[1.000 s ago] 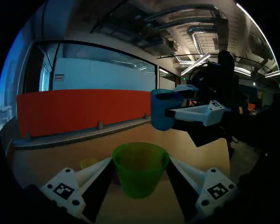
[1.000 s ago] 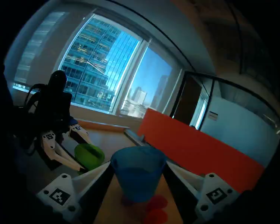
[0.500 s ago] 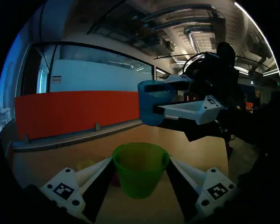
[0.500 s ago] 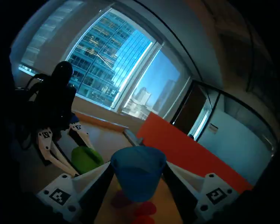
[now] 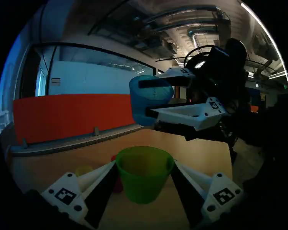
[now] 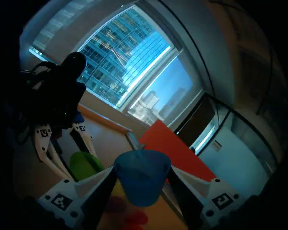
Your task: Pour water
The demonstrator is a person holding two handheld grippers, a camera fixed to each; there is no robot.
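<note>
Currently, in the left gripper view, reading left to right. An orange partition (image 5: pixel 67 115) runs along the far edge of the worktop (image 5: pixel 205 153). A small yellow cup (image 5: pixel 82 170) stands on the worktop just left of my left claw (image 5: pixel 144 168). That claw pinches the green cup (image 5: pixel 144 184), one finger on either side of the wall. The cup is upright with its mouth open, and I see nothing inside. I cannot tell whether its base rests on the worktop.

Up and right of it, apart from it, my right claw (image 5: pixel 149 97) pinches the blue cup (image 5: pixel 144 103) at mid-wall. The rim sits higher than the green rim and the cup is near upright. The right gripper view looks down into the blue cup, but I cannot make out a water level.

Handling, my judgement:
- Both cups look like thin, smooth plastic. They should be light when empty, and the walls are likely to flex under a hard squeeze.
- The taper lets a cup slide through the fingers, so the best hold is mid-wall just under the rim, firm but not crushing.
- Any water will shift the blue cup's weight toward the lip as it tips, so I should tilt it slowly.
- The green cup will grow heavier as it fills.
</note>
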